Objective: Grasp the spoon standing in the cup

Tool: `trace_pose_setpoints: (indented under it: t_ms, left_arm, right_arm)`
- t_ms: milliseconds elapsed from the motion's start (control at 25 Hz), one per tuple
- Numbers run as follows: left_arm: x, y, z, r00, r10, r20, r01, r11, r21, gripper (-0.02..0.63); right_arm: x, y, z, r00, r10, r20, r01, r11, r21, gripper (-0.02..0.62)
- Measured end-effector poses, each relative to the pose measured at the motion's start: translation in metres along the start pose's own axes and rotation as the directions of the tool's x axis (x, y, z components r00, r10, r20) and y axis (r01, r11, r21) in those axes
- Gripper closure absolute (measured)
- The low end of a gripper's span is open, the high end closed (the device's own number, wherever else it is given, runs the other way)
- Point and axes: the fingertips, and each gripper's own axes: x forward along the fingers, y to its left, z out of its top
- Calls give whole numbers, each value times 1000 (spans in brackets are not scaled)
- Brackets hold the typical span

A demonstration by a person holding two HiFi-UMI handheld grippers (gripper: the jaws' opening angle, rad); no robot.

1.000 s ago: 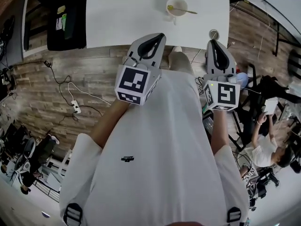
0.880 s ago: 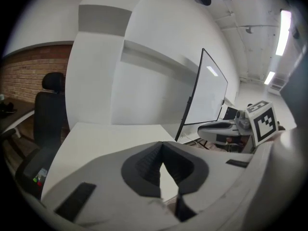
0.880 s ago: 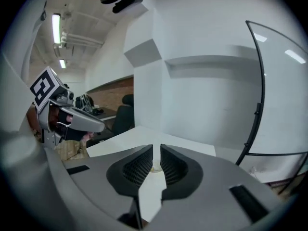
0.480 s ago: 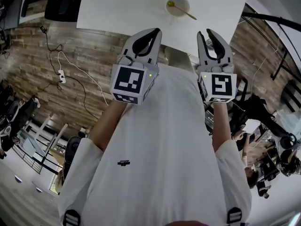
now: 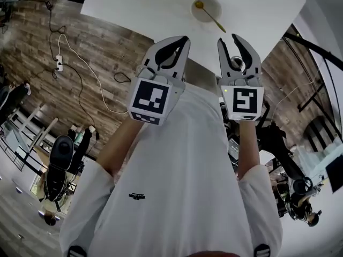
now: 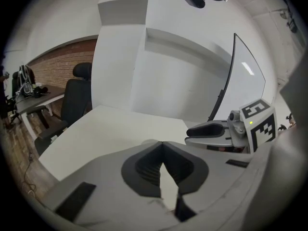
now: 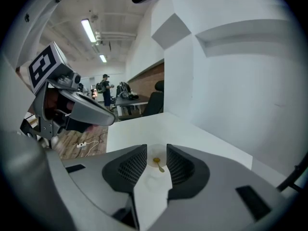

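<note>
Both hand-held grippers short of the white bench [image 5: 134,4], neither touching the cup.
Left hand-held gripper [image 5: 184,39]: jaws closed tip to tip, nothing in them, held over the bench's near edge. White cup [image 5: 206,8] sits at the far side of the bench, well apart from both. Gold spoon [image 5: 206,14] has its bowl in the cup and its handle leaning out over the near-right rim. Right hand-held gripper [image 5: 229,40]: jaws opening and empty. In the right gripper view the cup and spoon line up in the gap, well beyond the tips.
</note>
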Motion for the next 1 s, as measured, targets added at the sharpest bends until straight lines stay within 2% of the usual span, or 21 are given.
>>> trace_pose_setpoints:
  t_ms: [320, 520, 880, 1000]
  left_arm:
    - [19, 14, -21, 998, 47, -36, -49, 997, -56, 592]
    - [30, 17, -36, 996, 67, -60, -72, 994, -82, 592]
    - [23, 21, -55, 991, 100, -88, -110, 987, -117, 592]
    - [20, 22, -58, 990, 106, -92, -117, 986, -122, 592]
  right_arm:
    - [33, -6, -24, 995, 65, -71, -69, 996, -53, 468]
    - [54, -4, -33, 996, 91, -21, -92, 995, -44, 468]
    - [78, -1, -49, 991, 107, -79, -112, 992, -66, 470]
    - [81, -4, -53, 990, 98, -104, -104, 993, -57, 551]
